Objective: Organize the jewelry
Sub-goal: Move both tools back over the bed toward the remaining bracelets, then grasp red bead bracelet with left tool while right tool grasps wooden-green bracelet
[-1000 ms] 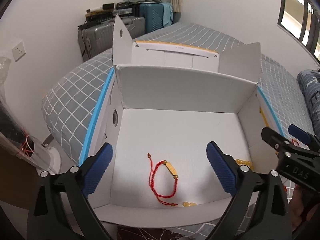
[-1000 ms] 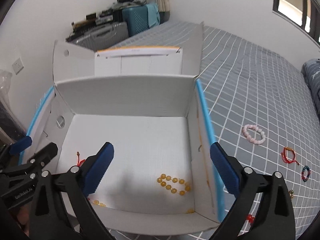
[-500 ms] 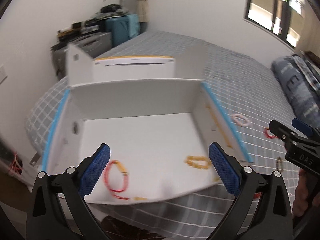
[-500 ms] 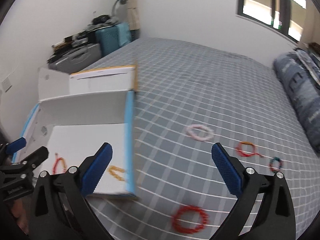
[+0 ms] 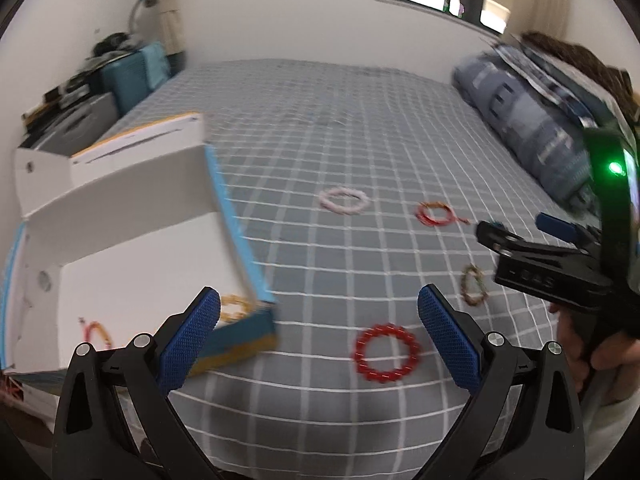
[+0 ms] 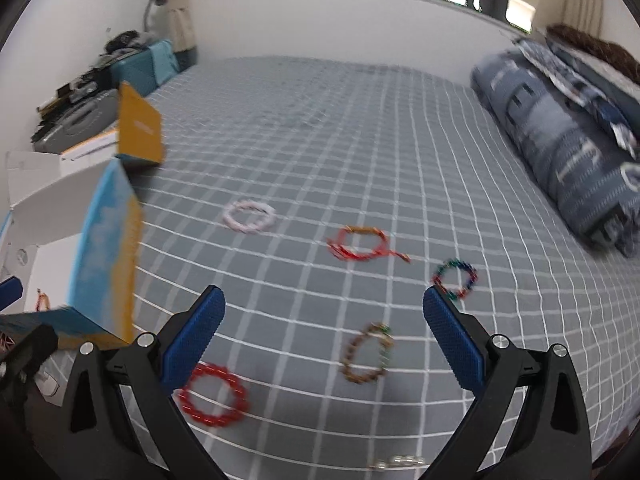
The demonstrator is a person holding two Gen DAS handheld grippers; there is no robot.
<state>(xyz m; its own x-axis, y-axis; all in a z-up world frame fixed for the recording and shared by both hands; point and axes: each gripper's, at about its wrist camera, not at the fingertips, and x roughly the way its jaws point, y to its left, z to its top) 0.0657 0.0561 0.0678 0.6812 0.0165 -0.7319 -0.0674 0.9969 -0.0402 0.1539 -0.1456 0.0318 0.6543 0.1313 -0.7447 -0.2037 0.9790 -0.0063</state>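
Note:
Several bracelets lie loose on the grey checked bed. A red bead bracelet is nearest, between my left gripper's open fingers. A brown bead bracelet, a pink one, a red cord one and a multicolour one lie farther out. The white open box at the left holds an amber bead bracelet and a red cord bracelet. My left gripper and right gripper are both open and empty above the bed.
A folded blue quilt lies along the bed's right side. Suitcases and clutter stand by the far left wall. A small clear bead piece lies at the bed's near edge. The right gripper shows in the left wrist view.
Both grippers have swung right, away from over the box toward the loose bracelets on the bed. Both stay open and empty.

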